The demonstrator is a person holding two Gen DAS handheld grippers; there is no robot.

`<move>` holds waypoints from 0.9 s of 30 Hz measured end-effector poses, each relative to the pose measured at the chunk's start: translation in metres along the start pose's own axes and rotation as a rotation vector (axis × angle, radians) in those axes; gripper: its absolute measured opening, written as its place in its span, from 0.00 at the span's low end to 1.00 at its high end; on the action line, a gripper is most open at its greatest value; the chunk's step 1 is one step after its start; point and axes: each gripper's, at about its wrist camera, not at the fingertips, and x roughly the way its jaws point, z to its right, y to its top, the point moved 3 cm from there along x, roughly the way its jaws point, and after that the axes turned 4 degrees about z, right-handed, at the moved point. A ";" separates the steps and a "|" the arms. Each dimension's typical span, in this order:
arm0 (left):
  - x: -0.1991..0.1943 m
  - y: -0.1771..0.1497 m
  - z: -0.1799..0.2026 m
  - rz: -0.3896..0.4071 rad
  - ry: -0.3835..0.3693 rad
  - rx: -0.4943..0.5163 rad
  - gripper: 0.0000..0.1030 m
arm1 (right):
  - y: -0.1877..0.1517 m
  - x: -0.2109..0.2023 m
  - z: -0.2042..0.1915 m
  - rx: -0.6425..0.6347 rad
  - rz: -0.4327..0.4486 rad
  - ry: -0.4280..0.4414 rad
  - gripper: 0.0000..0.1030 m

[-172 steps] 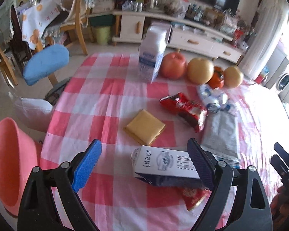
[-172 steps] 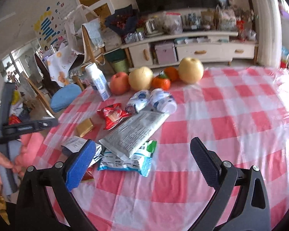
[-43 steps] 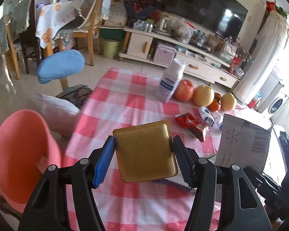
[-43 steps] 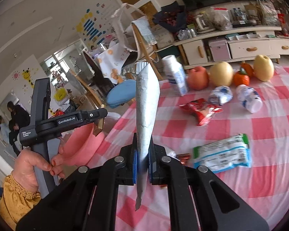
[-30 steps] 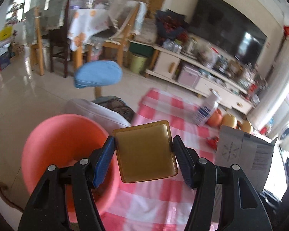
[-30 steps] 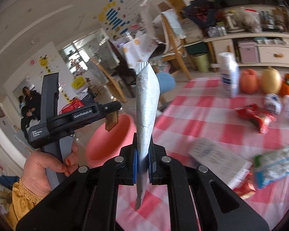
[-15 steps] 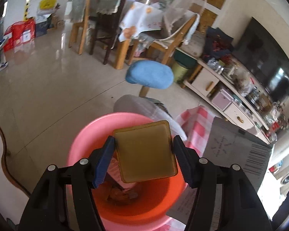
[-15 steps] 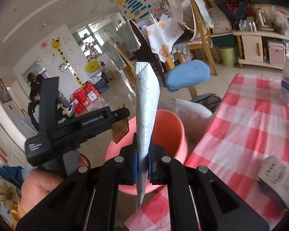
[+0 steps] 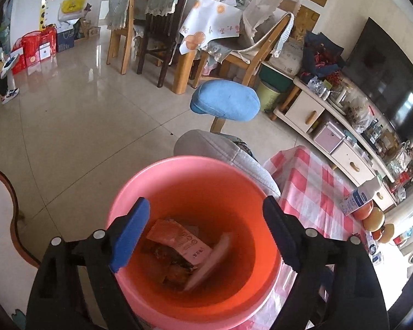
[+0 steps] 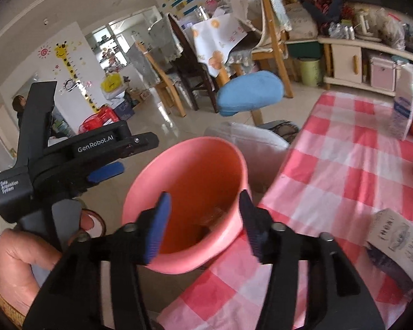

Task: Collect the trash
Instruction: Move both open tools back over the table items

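A pink bucket point(image 9: 179, 162) stands beside the table and holds several wrappers point(image 9: 176, 243). A blurred flat piece point(image 9: 206, 264) leans against them inside. My left gripper point(image 9: 205, 206) hangs right over the bucket's mouth, its jaws opening with nothing between them. From the right wrist view the bucket point(image 10: 195, 143) sits just ahead of my right gripper point(image 10: 205, 200), whose jaws are also opening and empty. A hand point(image 10: 16, 258) holds the left gripper point(image 10: 129, 155) to the left of the bucket. A flattened white carton point(image 10: 399, 244) lies on the checked cloth.
The table with the pink checked cloth point(image 9: 311, 187) is right of the bucket, carrying a milk carton point(image 9: 355, 200) and fruit point(image 9: 371, 217). A grey cushioned seat point(image 9: 220, 148) and a blue stool point(image 9: 225, 104) stand behind the bucket. Chairs and a TV cabinet lie farther back.
Both grippers have opened. The yellow pack has left the left jaws and the grey bag the right jaws. Both views now look closer into the bucket.
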 end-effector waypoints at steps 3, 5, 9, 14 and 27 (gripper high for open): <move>-0.001 -0.002 0.008 -0.004 0.002 0.020 0.82 | -0.002 -0.016 0.007 -0.013 0.033 -0.042 0.72; -0.003 -0.003 0.016 -0.006 -0.008 0.033 0.86 | -0.004 -0.026 0.011 -0.024 0.050 -0.071 0.76; -0.005 -0.006 0.036 -0.008 -0.027 0.076 0.86 | -0.009 -0.044 0.023 -0.045 0.070 -0.127 0.82; -0.004 -0.013 0.054 -0.034 -0.056 0.107 0.86 | -0.018 -0.068 0.033 -0.089 0.086 -0.188 0.84; -0.007 -0.033 0.108 -0.061 -0.090 0.233 0.87 | -0.039 -0.111 0.058 -0.184 0.101 -0.301 0.86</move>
